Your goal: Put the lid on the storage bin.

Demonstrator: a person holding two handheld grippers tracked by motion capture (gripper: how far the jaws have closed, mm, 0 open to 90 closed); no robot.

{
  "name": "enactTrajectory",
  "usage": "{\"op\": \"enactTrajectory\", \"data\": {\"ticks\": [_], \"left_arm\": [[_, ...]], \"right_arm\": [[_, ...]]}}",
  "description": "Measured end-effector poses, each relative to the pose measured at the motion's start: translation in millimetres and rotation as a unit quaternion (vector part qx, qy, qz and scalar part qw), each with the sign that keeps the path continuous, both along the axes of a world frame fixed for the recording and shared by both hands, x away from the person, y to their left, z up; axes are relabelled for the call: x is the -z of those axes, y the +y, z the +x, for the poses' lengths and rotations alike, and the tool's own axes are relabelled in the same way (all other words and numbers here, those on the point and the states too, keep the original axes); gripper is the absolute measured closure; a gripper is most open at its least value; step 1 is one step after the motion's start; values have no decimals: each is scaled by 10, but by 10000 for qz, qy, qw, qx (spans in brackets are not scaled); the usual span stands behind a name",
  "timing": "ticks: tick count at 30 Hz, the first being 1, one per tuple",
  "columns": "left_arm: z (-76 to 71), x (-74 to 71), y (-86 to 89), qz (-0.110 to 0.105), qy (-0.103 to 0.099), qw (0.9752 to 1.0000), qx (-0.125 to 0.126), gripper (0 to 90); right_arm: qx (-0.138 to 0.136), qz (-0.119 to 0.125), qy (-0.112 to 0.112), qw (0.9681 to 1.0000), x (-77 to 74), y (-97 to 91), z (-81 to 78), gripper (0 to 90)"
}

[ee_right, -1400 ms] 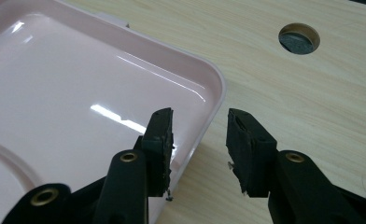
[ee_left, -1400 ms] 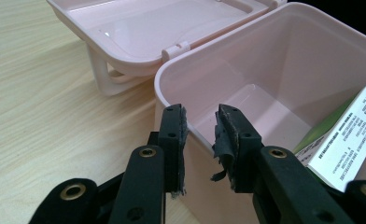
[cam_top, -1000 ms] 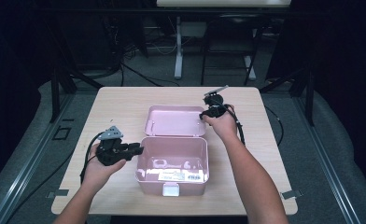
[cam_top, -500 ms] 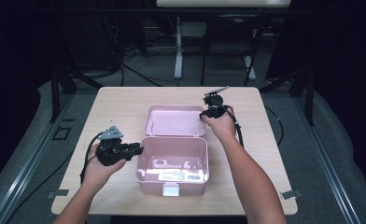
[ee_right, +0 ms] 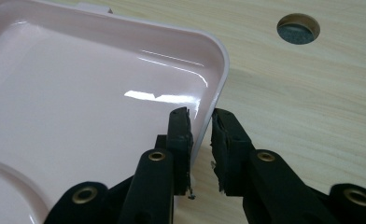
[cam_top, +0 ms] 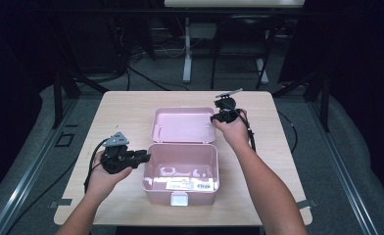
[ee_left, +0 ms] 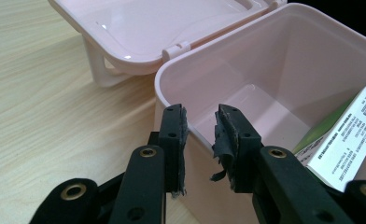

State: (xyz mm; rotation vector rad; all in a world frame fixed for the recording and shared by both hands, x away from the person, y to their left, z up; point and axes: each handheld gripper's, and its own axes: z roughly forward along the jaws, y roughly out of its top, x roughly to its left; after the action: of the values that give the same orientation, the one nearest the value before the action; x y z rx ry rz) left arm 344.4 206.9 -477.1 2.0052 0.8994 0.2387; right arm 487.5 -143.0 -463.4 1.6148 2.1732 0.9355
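Observation:
A pink plastic box (cam_top: pixel 180 147) stands open near the table's front, and its lid (cam_top: pixel 182 125) lies flat behind it. A white and green carton (cam_top: pixel 187 185) lies inside (ee_left: pixel 349 135). My left gripper (cam_top: pixel 143 156) comes in from the left and is shut on the box's left wall (ee_left: pixel 172 79), one jaw outside and one inside (ee_left: pixel 201 116). My right gripper (cam_top: pixel 214 118) is at the lid's right edge. Its jaws (ee_right: pixel 200 119) have just been closing and straddle the lid's rim (ee_right: pixel 218 70). A thin gap still shows at the outer pad (ee_right: pixel 221 135).
The light wooden table (cam_top: pixel 278 161) has a round cable hole (ee_right: pixel 298 28) beyond the lid. Cables trail from both grippers. Dark floor, table legs and stands lie behind the far edge.

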Motion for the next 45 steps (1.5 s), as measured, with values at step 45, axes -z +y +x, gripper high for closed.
{"op": "enactTrajectory", "data": {"ticks": [45], "left_arm": [[-4,2,1,-12,9,10000,-38,722]], "right_arm": [[-182,172,-1131,9933,-518,-74,-526,840]]}}
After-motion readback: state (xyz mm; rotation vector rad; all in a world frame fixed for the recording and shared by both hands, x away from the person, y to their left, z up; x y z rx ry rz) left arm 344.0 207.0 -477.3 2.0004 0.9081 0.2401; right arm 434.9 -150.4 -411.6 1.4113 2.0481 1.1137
